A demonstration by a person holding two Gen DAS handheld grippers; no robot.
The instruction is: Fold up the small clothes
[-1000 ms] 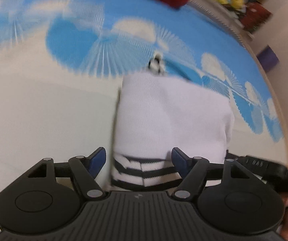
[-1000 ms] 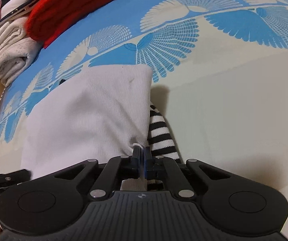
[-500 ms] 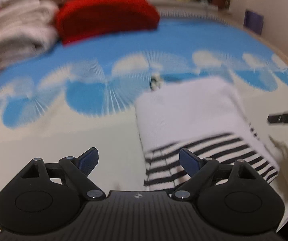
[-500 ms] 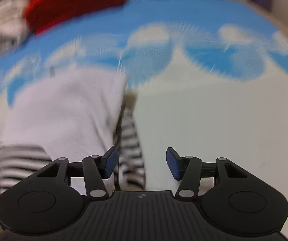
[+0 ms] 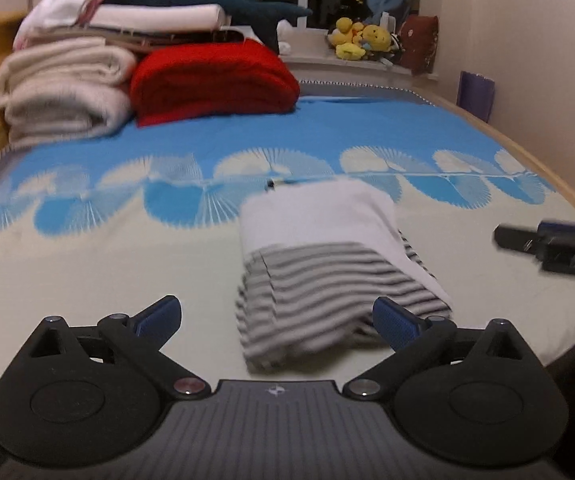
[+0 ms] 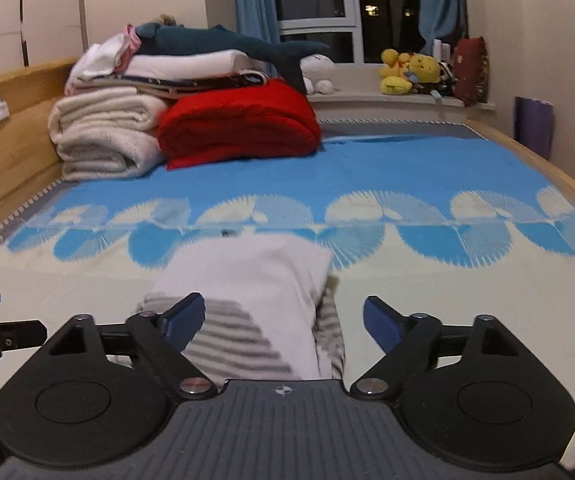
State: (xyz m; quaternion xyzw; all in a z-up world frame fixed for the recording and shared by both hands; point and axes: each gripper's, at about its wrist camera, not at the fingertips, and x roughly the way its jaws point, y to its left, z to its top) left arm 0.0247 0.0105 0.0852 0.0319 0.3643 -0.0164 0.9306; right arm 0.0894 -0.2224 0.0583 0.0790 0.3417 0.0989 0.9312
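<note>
I was looking along both grippers at a bed covered by a blue and cream sheet [image 5: 99, 264] printed with fan shapes. The small folded garment [image 5: 327, 264], white with grey-and-white striped parts, lay on the cream part of the sheet, just in front of the blue pattern band. My left gripper [image 5: 277, 320] hung over the sheet with its jaws spread wide; they had just been opening, and nothing was pinched between them, the garment lying beyond and below its blue pads [image 5: 159, 316]. My right gripper [image 6: 285, 320] was the same: jaws wide apart after just opening, clear of the cloth, with the garment [image 6: 255, 276] lying on the sheet below and ahead of it. At the far end of the bed sat a folded red blanket [image 6: 239, 124] beside a stack of cream blankets [image 6: 103, 136], with a dark plush shark [image 6: 223, 42] on top. Yellow soft toys [image 6: 407, 70] sat on the window ledge
</note>
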